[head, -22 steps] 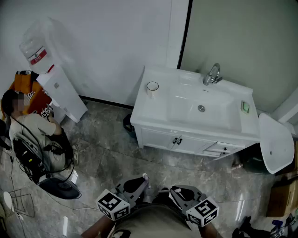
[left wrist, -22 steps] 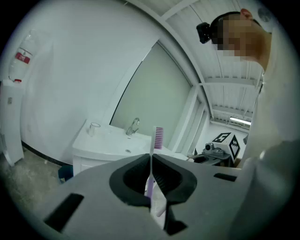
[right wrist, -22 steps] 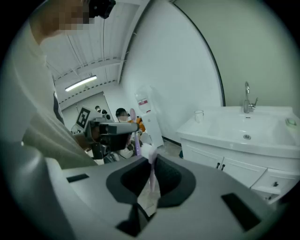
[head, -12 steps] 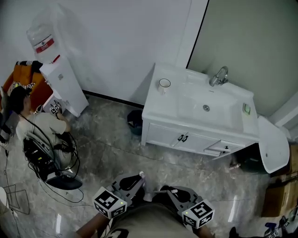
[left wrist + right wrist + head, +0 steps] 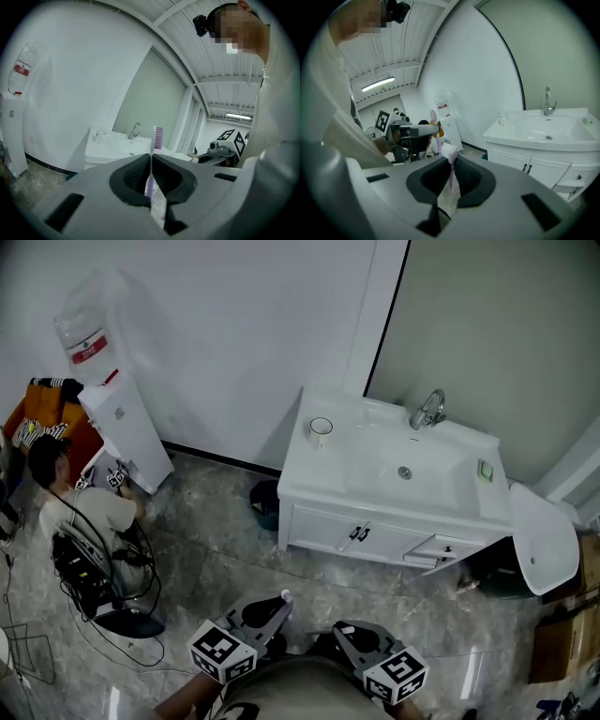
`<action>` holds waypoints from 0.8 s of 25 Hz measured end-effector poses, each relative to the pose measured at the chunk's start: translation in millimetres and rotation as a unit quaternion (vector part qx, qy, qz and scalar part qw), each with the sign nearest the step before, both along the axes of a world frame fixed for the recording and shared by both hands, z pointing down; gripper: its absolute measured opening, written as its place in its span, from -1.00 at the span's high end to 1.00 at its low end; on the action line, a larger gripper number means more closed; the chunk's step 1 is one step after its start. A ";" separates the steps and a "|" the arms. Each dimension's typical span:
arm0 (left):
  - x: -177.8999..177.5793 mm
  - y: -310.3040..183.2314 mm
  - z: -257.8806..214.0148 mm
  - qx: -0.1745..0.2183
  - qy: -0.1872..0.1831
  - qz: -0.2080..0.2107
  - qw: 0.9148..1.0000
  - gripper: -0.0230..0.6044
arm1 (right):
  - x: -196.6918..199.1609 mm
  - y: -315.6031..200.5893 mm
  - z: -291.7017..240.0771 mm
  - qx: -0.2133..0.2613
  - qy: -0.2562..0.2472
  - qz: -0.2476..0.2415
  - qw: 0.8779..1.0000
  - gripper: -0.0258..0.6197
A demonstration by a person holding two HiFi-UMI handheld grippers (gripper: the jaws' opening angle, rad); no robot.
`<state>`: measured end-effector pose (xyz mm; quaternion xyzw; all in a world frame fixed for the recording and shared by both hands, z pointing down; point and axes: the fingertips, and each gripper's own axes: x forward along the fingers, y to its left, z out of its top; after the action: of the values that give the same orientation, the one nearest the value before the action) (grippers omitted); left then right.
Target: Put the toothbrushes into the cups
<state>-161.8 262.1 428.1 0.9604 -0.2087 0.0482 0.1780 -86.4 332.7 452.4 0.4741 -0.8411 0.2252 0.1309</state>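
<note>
White vanity [image 5: 323, 470] mid-frame, cup [image 5: 321, 428] at its upper-left corner. Left gripper [image 5: 151, 165] pinches purple toothbrush [image 5: 158, 138], right gripper [image 5: 451, 174] another toothbrush [image 5: 449, 153] (thin handles): I fear either pivoting, missing.

Right tongs [image 5: 451, 162] tight on toothbrush [image 5: 449, 152]

Head view looks steeply down; both low gripper views also face the distant washstand [image 5: 323, 479].

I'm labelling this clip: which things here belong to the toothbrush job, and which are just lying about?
Job: purple-bristled toothbrush in left gripper; white-headed lilac toothbrush in right gripper; clear cup on white vanity.
Lying about: chrome tap, white water dispenser, dark bin, small green item.
</note>
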 end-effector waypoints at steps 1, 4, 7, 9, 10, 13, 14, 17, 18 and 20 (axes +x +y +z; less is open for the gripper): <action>8.2 1.1 -0.2 0.001 -0.001 0.005 1.000 0.83 | 4.9 1.2 0.7 -0.001 0.001 0.002 1.000 0.82; 36.6 5.4 -1.8 0.003 -0.005 0.022 1.000 0.83 | 26.4 6.3 3.9 -0.009 0.003 0.010 1.000 0.81; 62.2 5.2 -7.2 0.011 -0.008 0.033 0.999 0.83 | 53.8 7.9 5.5 -0.007 0.007 0.021 1.000 0.81; 76.3 4.4 -9.5 0.017 -0.012 0.035 0.999 0.83 | 68.1 6.2 2.7 0.002 0.006 0.023 1.000 0.81; 83.4 3.9 -9.7 0.019 -0.014 0.035 0.999 0.83 | 74.3 4.6 0.4 0.006 0.005 0.021 1.000 0.81; 108.9 1.8 -6.9 0.019 -0.018 0.028 0.999 0.83 | 97.7 1.1 -1.7 0.008 0.006 0.008 1.000 0.81; 117.7 1.2 -6.4 0.017 -0.018 0.025 0.999 0.83 | 106.2 1.0 -0.1 0.005 0.007 0.003 1.000 0.81; 141.3 -1.6 -7.0 0.014 -0.021 0.016 1.000 0.83 | 130.3 -0.4 2.9 0.003 0.004 -0.007 1.000 0.81; 147.7 -2.5 -7.3 0.014 -0.024 0.014 1.000 0.83 | 136.6 -1.3 3.0 0.004 0.002 -0.010 1.000 0.81; 156.5 -2.4 -7.4 0.014 -0.030 0.007 0.999 0.83 | 144.5 -0.5 5.5 0.003 -0.004 -0.019 1.000 0.81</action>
<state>-5.2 259.6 420.7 0.9622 -0.2083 0.0758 0.1581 58.1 332.2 457.9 0.4578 -0.8510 0.2217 0.1304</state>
